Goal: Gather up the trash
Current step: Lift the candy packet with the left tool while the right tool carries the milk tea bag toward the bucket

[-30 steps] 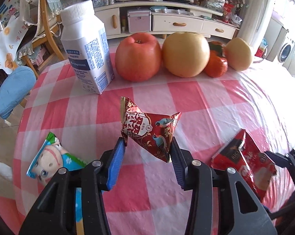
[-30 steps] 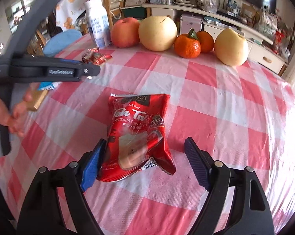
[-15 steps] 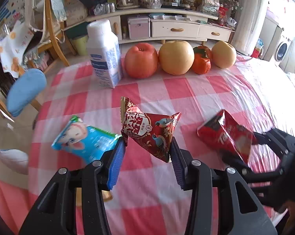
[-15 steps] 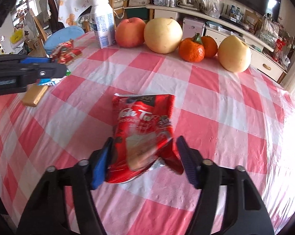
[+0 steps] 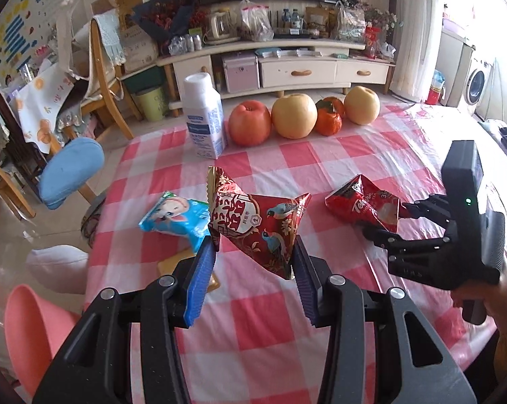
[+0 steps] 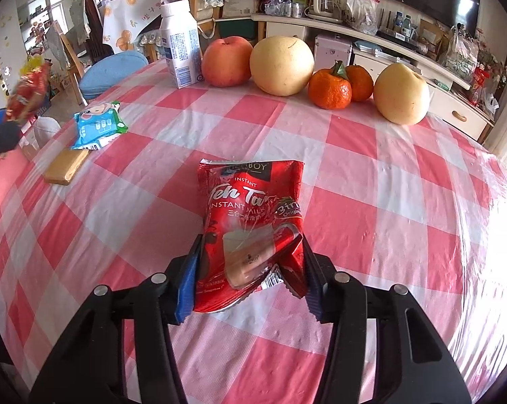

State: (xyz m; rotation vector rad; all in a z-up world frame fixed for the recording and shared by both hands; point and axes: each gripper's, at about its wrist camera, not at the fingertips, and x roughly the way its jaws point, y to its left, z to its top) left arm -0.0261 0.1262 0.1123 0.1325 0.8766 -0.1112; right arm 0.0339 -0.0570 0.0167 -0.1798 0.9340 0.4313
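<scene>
My left gripper (image 5: 252,252) is shut on a red wrapper with bird prints (image 5: 253,222) and holds it in the air above the checked table (image 5: 320,168). The same wrapper shows blurred at the far left of the right wrist view (image 6: 26,96). On the cloth lies a red instant milk tea packet (image 6: 253,208). My right gripper (image 6: 251,262) is closing on it. Both pads touch its near end, which is buckled between them. In the left wrist view the right gripper (image 5: 388,220) holds that packet (image 5: 358,202) with its far end tipped up.
A blue wrapper (image 6: 97,124) and a tan flat block (image 6: 66,166) lie near the table's left edge. A white bottle (image 5: 204,116), an apple (image 5: 250,123), pears and oranges line the far edge. A pink tub (image 5: 31,323) and a blue chair (image 5: 70,171) stand beyond it.
My left gripper rose and drew back with the bird wrapper, so more of the table shows. The right jaws narrowed from wide apart onto the milk tea packet, crumpling its near end.
</scene>
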